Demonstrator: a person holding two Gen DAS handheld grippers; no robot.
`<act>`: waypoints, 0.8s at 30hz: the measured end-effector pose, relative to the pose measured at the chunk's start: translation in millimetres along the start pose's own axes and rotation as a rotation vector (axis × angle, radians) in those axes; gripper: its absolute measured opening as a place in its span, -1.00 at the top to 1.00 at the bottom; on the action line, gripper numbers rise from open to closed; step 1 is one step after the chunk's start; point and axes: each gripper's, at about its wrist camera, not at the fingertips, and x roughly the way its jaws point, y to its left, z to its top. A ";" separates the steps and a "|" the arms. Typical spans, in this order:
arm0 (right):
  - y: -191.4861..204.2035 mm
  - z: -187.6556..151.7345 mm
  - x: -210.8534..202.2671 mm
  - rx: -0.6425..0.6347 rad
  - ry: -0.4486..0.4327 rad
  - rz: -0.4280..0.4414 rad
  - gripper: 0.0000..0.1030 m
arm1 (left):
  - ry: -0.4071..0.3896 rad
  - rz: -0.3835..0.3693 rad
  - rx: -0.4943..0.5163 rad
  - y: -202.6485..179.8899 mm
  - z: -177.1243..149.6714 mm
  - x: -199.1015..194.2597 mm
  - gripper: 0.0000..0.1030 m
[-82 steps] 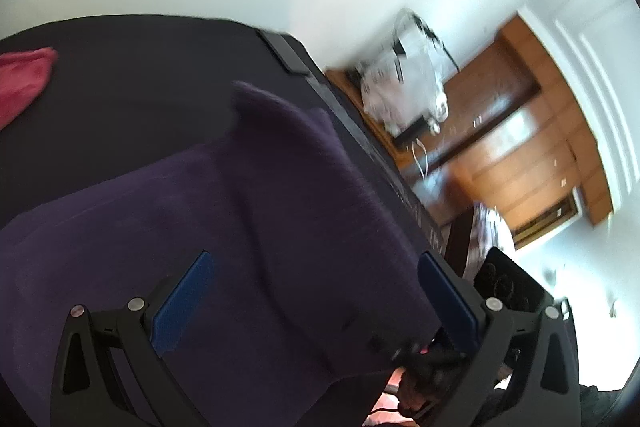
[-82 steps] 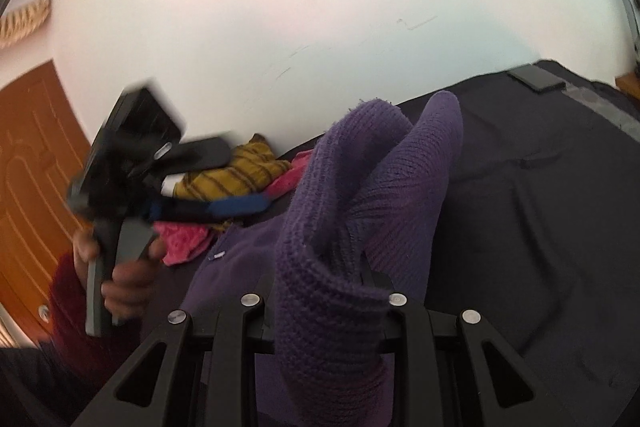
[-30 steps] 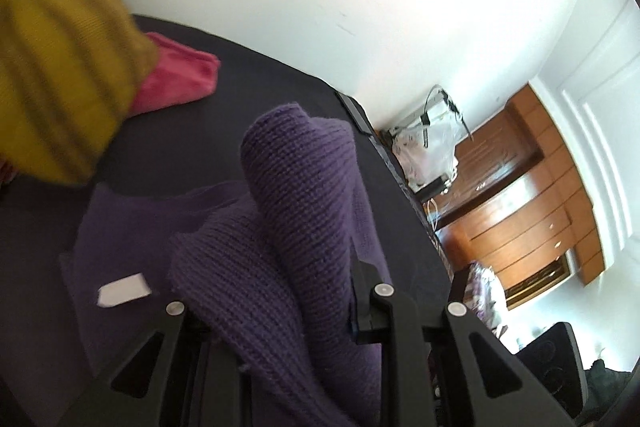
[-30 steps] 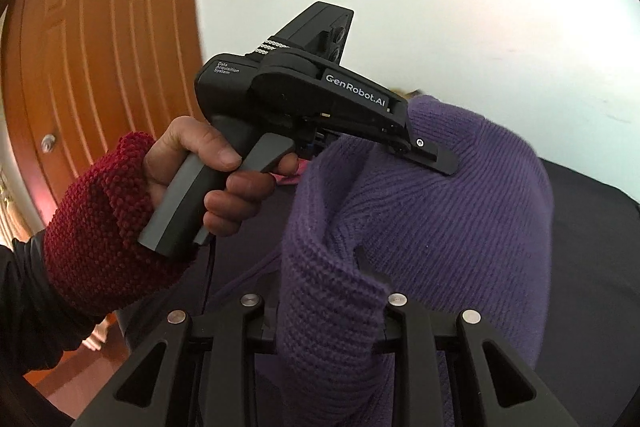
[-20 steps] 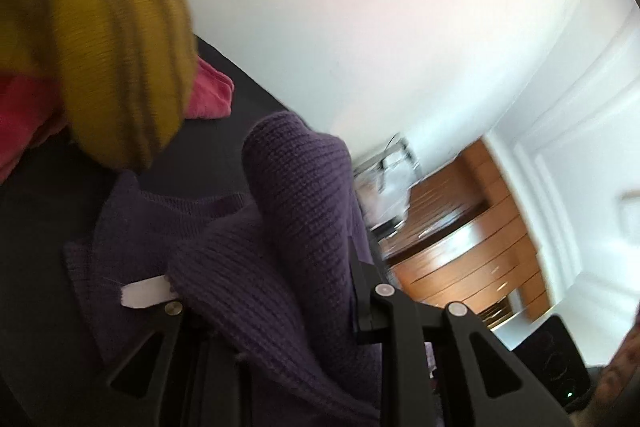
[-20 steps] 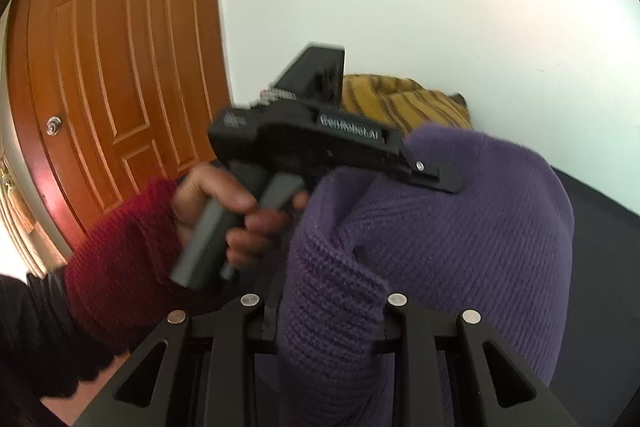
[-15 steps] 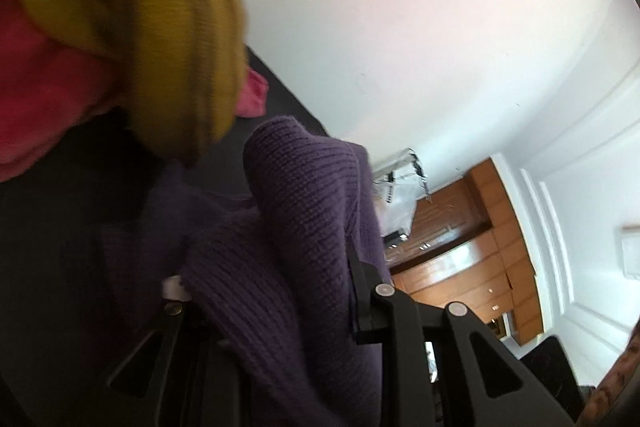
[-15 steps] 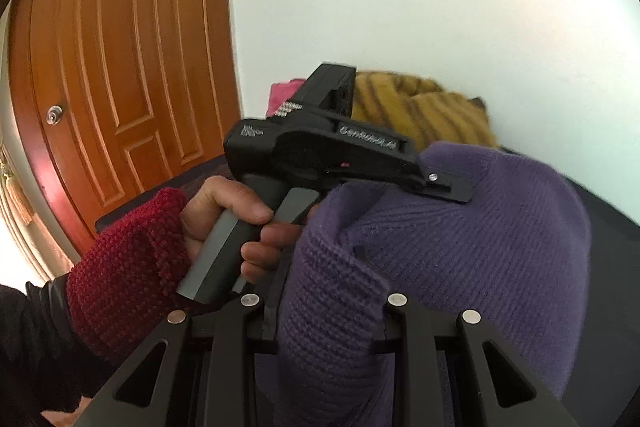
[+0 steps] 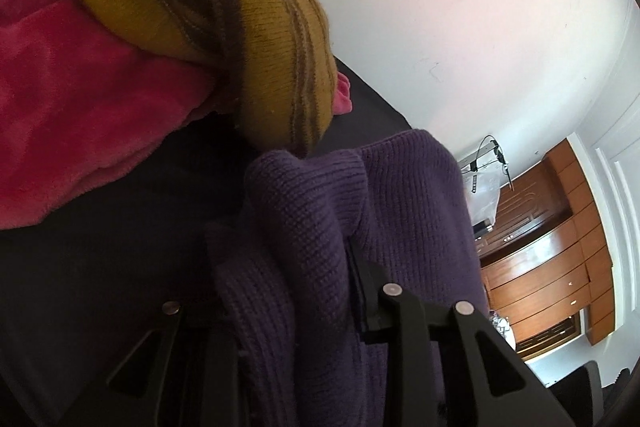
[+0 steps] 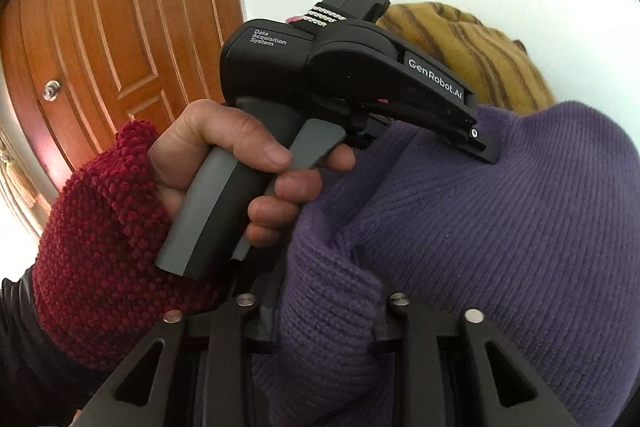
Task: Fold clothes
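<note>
- Dark bed cover (image 9: 100,247): a black cloth surface seen beneath and to the left of the left jaws; the garments are laid on it.
- Purple knitted sweater (image 10: 500,227): the task's thing. It is bunched between both pairs of jaws and rises in a thick rounded fold ahead of them. It is judged soft, limp and fairly light, with a ribbed knit that is unlikely to slip between pads but is likely to stretch and sag wherever it is not supported. A hold is best taken on a doubled edge or hem, with the two grippers well apart along the same edge, so that the fold line is kept straight. Its true long axis cannot be told, as the garment is crumpled; the visible fold ridge runs away from the jaws, forward and upward, in both wrist views.
- Pink fleecy garment (image 9: 80,99): lies far ahead and left of the left jaws, partly under the yellow one.
- Mustard striped knit (image 9: 240,27): heaped ahead of the left jaws, just beyond the purple fold; whether the two touch cannot be told.
- Left gripper (image 10: 486,153): held in a hand (image 10: 240,163) with a red knitted cuff (image 10: 100,227). Its jaws are opening, purple knit still packed between them.
- Right gripper (image 10: 324,291): jaws opening, a roll of the sweater still lodged between them.
</note>
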 end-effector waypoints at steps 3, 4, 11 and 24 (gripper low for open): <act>-7.6 -3.2 -14.8 0.036 -0.020 0.088 -0.16 | -0.003 -0.001 0.002 -0.7 -0.5 0.5 0.39; -11.8 -7.2 -25.4 0.044 -0.042 0.098 -0.16 | -0.005 -0.002 -0.001 -1.1 -1.8 -0.5 0.39; -51.8 -54.6 -131.8 0.200 -0.211 0.042 -0.21 | -0.021 0.020 0.002 -10.9 -5.8 -1.4 0.39; -81.4 -10.3 -51.5 0.088 -0.065 -0.117 -0.23 | -0.066 0.292 0.016 -35.5 -20.7 -16.2 -0.17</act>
